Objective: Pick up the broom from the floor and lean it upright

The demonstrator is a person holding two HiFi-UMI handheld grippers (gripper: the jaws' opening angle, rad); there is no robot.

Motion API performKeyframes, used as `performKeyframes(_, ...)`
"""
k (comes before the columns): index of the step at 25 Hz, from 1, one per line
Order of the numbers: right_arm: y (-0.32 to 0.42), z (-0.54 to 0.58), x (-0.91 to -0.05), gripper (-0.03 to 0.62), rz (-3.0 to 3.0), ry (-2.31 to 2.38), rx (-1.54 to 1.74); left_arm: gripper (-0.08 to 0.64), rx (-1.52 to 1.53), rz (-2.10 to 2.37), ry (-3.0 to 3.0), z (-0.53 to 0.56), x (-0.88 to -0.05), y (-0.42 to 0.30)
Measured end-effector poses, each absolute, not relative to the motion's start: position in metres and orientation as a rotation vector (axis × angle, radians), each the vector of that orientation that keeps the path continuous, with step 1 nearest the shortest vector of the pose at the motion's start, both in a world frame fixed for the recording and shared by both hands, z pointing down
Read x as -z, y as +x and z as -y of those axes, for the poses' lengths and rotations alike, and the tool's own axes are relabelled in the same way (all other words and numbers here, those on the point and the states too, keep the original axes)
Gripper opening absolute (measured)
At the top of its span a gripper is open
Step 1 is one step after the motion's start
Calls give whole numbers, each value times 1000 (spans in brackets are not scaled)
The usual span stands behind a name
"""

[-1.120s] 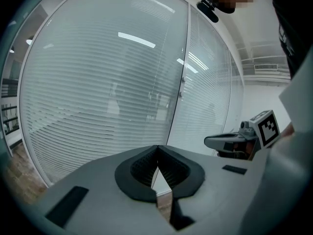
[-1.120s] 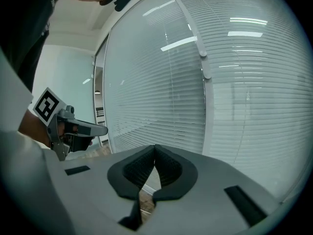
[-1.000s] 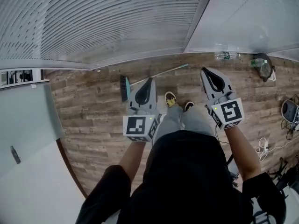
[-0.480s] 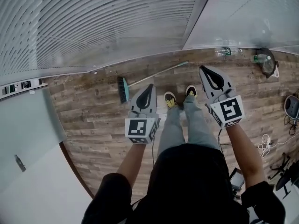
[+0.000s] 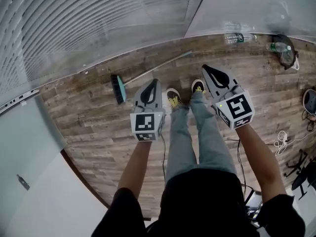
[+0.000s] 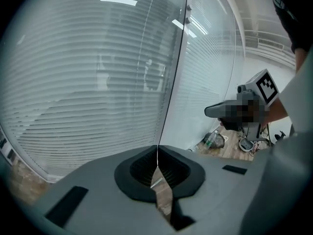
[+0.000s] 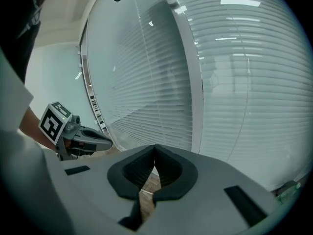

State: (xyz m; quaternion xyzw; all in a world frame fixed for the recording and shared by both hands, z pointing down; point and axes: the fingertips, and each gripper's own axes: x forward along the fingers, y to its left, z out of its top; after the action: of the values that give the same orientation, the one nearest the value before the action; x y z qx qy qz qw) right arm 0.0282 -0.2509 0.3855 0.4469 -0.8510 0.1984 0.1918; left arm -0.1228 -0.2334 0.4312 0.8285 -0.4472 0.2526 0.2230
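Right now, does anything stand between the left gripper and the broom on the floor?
No, nothing visible does. The left gripper, shut and empty, is over bare wooden floor just right of the broom. The bottles lie far to the right.

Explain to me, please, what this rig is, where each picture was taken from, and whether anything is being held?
There is no robot here: a person holds a hand-held claw in each hand, the left claw and the right claw. The head view comes from a camera on the person's head, looking down past their legs at the wooden floor. The two gripper views come from cameras riding on each claw, looking along its jaws toward the window blinds. A broom lies flat on the floor near the wall, beyond the person's shoes. Both claws are shut and empty, and neither touches the broom.
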Motion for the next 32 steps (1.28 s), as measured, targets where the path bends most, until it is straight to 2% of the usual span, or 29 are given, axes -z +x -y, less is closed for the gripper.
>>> performKeyframes(11, 4, 258, -503, 18, 2324, 1211, -758, 23, -917, 1123, 2281, 244, -551, -124)
performKeyframes(24, -17, 268, -621, 18, 2252, 1176, -842, 23, -1004, 1052, 2250, 248, -668, -135)
performKeyframes(29, -29, 271, -694, 19, 2255, 1163, -879, 23, -979, 1041, 2336, 254, -715, -140)
performKeyframes(32, -40, 281, -749, 20, 2253, 1136, -880, 23, -1073, 1008, 2331, 257, -776, -156)
